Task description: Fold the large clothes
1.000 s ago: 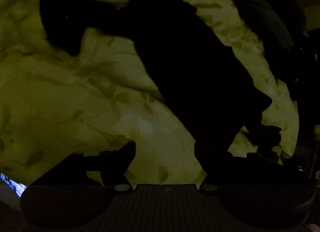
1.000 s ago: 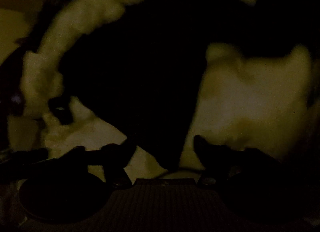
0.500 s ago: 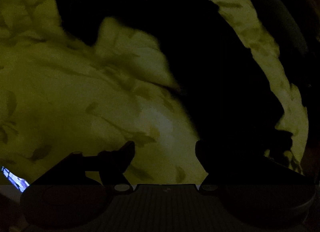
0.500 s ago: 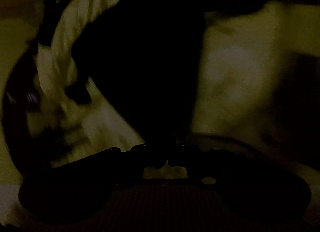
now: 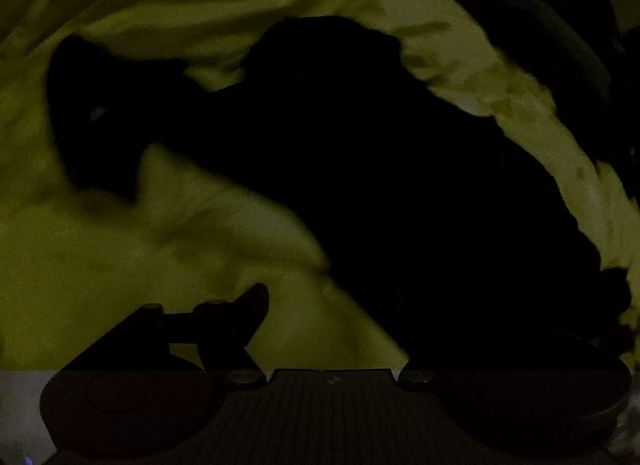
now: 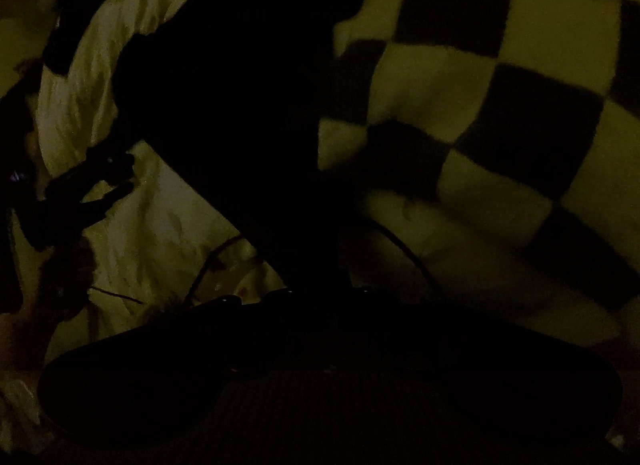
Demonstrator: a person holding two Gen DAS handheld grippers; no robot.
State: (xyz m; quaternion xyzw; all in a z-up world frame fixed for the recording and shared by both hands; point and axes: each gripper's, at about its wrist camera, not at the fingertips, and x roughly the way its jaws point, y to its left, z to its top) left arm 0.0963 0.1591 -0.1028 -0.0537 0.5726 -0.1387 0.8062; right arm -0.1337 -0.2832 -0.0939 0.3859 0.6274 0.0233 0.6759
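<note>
The scene is very dark. A large black garment [image 5: 380,169] lies across a pale leaf-print bed sheet [image 5: 120,257], one sleeve end at the far left. My left gripper [image 5: 332,305] is open; its left finger shows over the sheet, its right finger merges with the black cloth. In the right wrist view the same black garment [image 6: 248,105] hangs up from my right gripper [image 6: 316,293], which is shut on its edge. The left gripper [image 6: 92,185] shows at the left there.
A black-and-pale checkered blanket [image 6: 500,105] fills the right of the right wrist view. A thin dark cable [image 6: 216,261] loops over the sheet near the right gripper. A dark heap [image 5: 560,45] lies at the far right of the bed.
My right gripper has shut on the black garment's edge and lifted it; the view has swung toward the checkered blanket. The left gripper has stayed open and shifted over the sheet.
</note>
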